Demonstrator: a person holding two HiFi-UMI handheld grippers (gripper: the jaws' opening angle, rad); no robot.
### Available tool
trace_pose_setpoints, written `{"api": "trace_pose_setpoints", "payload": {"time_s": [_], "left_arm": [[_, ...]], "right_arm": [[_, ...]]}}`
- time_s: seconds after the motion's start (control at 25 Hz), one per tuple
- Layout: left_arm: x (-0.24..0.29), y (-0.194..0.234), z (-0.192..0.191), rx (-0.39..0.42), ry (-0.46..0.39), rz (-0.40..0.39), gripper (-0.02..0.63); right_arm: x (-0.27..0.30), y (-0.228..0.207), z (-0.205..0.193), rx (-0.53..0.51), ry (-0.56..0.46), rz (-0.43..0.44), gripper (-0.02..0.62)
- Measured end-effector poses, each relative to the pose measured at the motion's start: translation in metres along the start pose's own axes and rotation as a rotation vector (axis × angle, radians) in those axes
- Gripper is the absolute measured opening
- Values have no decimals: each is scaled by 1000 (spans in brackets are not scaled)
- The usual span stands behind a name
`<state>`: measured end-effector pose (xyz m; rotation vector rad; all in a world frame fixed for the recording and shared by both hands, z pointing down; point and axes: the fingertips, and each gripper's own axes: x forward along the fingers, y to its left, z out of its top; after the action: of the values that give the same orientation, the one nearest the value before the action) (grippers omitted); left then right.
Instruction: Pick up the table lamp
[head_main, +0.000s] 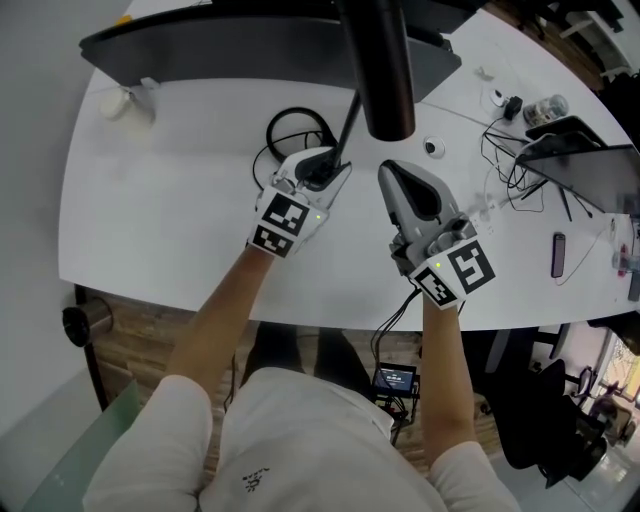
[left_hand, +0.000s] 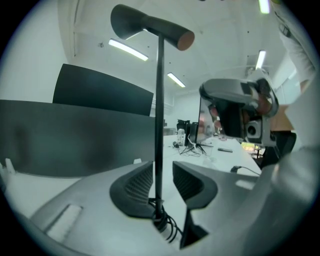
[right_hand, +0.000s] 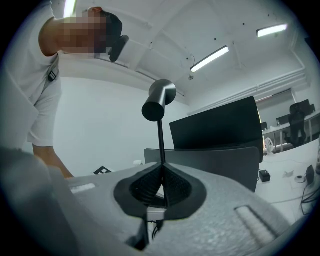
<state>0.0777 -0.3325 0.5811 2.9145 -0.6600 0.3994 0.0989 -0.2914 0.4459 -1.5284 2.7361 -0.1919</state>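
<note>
The table lamp has a black tube head on a thin black pole, standing on the white table. Its black cable is coiled by the foot. My left gripper reaches the pole low down. In the left gripper view the pole stands between the open jaws of the left gripper, with a gap on each side. My right gripper hovers just right of the lamp, jaws shut and empty. In the right gripper view the right gripper points at the lamp head.
A dark monitor stands along the table's far edge behind the lamp. At the right lie tangled cables, a dark flat device and a small dark bar. A black chair stands off the table's near right corner.
</note>
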Motion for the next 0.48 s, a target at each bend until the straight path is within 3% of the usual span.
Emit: {"api": "trace_pose_setpoints", "payload": {"time_s": [0.48], "left_arm": [[14, 4, -28, -38, 38, 26, 89]], "right_arm": [[21, -11, -7, 2, 3, 15, 5]]}}
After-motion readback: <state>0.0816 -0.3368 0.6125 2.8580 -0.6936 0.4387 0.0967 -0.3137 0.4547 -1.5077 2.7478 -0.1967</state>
